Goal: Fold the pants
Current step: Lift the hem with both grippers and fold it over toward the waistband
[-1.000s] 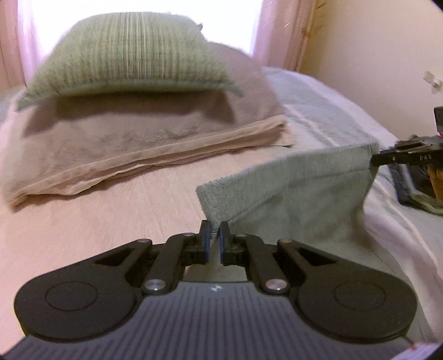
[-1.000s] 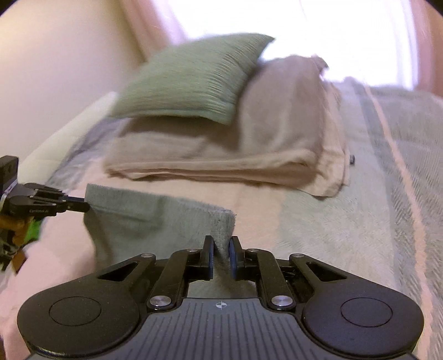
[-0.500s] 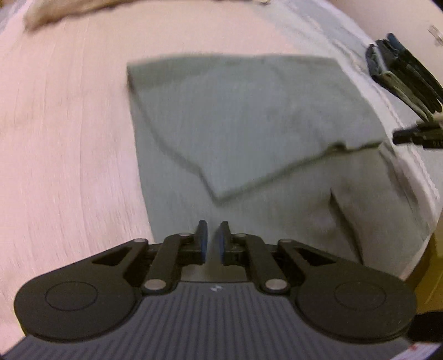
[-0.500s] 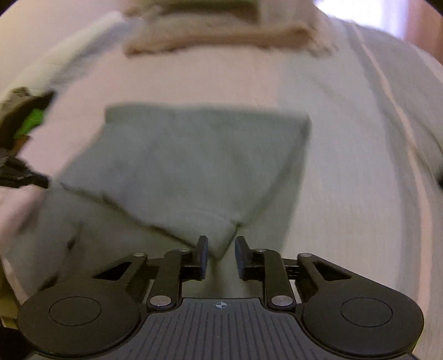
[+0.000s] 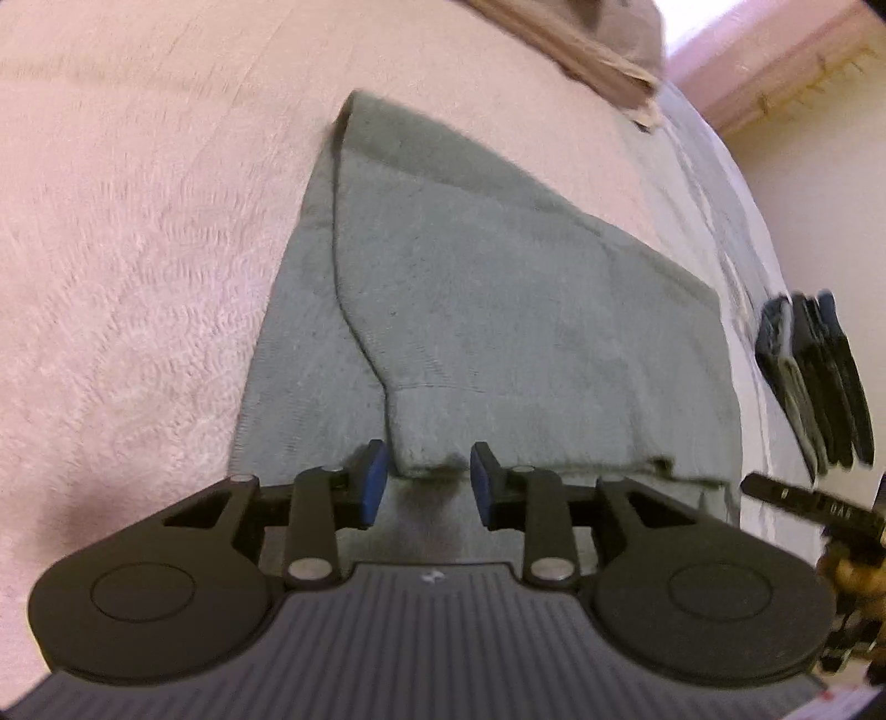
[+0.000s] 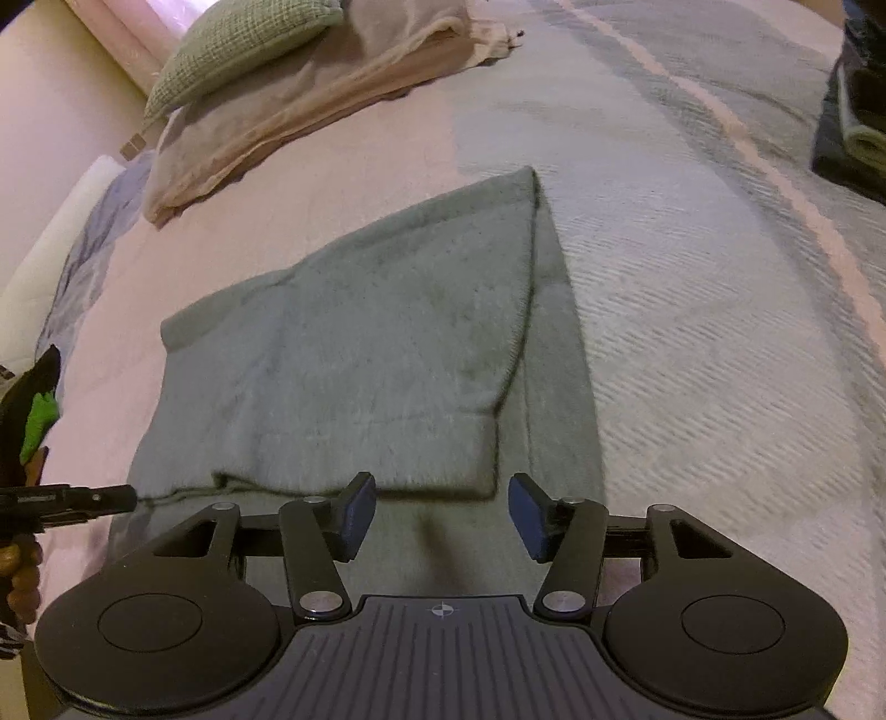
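Observation:
Grey-green pants (image 5: 498,310) lie folded on the bed, the upper layer laid back over the lower one. The left gripper (image 5: 426,482) hovers at the near left corner of the top layer; its jaws are opening, the hem corner lies between the blue pads without being pressed. In the right wrist view the same pants (image 6: 354,354) spread ahead. The right gripper (image 6: 440,512) is opening wide at the near right corner, with the fold edge just beyond its pads and nothing gripped. Each gripper's tip shows at the edge of the other's view.
A pink bedspread (image 5: 138,249) turns into a grey striped blanket (image 6: 720,277) on the right. A beige folded blanket (image 6: 288,111) with a green pillow (image 6: 238,44) lies at the head. A stack of dark folded clothes (image 5: 814,376) sits by the bed edge.
Both grippers carried the raised pants edge down toward me and laid it flat over the lower layer. Both then let go, their jaws spreading apart.

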